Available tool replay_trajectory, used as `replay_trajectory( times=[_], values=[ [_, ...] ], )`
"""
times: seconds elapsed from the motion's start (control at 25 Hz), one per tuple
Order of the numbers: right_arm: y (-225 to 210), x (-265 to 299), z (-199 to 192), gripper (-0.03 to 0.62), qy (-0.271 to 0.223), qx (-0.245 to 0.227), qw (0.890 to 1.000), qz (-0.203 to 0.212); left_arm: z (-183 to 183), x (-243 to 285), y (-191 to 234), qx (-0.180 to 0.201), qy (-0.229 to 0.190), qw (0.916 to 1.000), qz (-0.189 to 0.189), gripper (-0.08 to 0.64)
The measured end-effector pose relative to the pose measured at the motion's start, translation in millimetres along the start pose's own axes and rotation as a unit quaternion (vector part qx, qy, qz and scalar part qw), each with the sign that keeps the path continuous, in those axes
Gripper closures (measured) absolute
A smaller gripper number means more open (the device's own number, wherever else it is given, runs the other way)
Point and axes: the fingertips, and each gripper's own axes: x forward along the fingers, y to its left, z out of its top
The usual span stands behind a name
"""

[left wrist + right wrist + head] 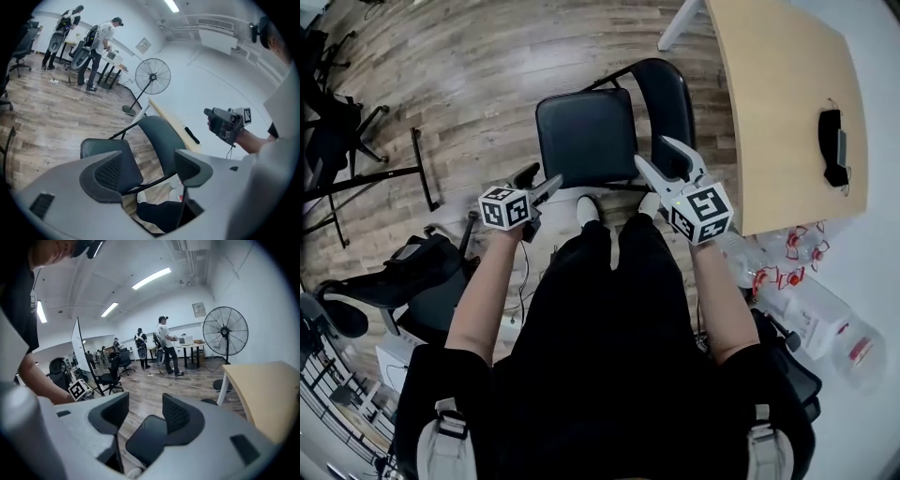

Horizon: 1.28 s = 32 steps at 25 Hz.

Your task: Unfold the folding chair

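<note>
The folding chair [586, 136] stands on the wooden floor [469, 75] right in front of the person's shoes. Its seat lies flat and faces up, and its backrest rises on the side toward the desk [778, 103], so it looks already opened out. Both grippers hang just above its near edge, with the chair ahead of and below them. The left gripper [542, 181] is at the near left corner of the seat. Its jaws are spread wide with nothing between them, and its own view looks down past them onto the seat and backrest. The right gripper [661, 155] is at the seat's right side and is the nearer one to the backrest. Its jaws are likewise apart and empty, with the seat showing below the gap. Neither gripper appears to touch the chair. Any last push to settle the seat would probably go straight down and forward from here.
</note>
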Motion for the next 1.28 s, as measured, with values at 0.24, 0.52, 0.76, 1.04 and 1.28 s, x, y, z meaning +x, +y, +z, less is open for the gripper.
replay_trajectory(
  times=[0.24, 0.52, 0.76, 1.04, 1.28],
  values=[
    [40.2, -30.9, 14.0, 0.374, -0.037, -0.008, 0.999, 0.03, 26.6, -30.4, -98.0, 0.067, -0.054, 0.9959, -0.027, 0.224],
    [79.2, -71.1, 38.0, 0.391, -0.096, -0.024, 0.994, 0.045, 71.6, -80.2, -177.3, 0.179, -0.127, 0.975, -0.036, 0.268],
    [100.4, -99.8, 65.2, 0.417, -0.158, -0.049, 0.985, 0.052, 97.4, -108.9, -224.4, 0.248, -0.191, 0.9492, -0.027, 0.318],
    [123.8, -119.3, 91.7, 0.437, -0.199, -0.075, 0.975, 0.061, 107.7, -134.5, -267.8, 0.308, -0.232, 0.9222, -0.034, 0.348],
    [137.2, -125.2, 99.9, 0.45, -0.209, -0.089, 0.972, 0.062, 113.2, -144.3, -278.8, 0.321, -0.248, 0.913, -0.041, 0.371]
  ],
)
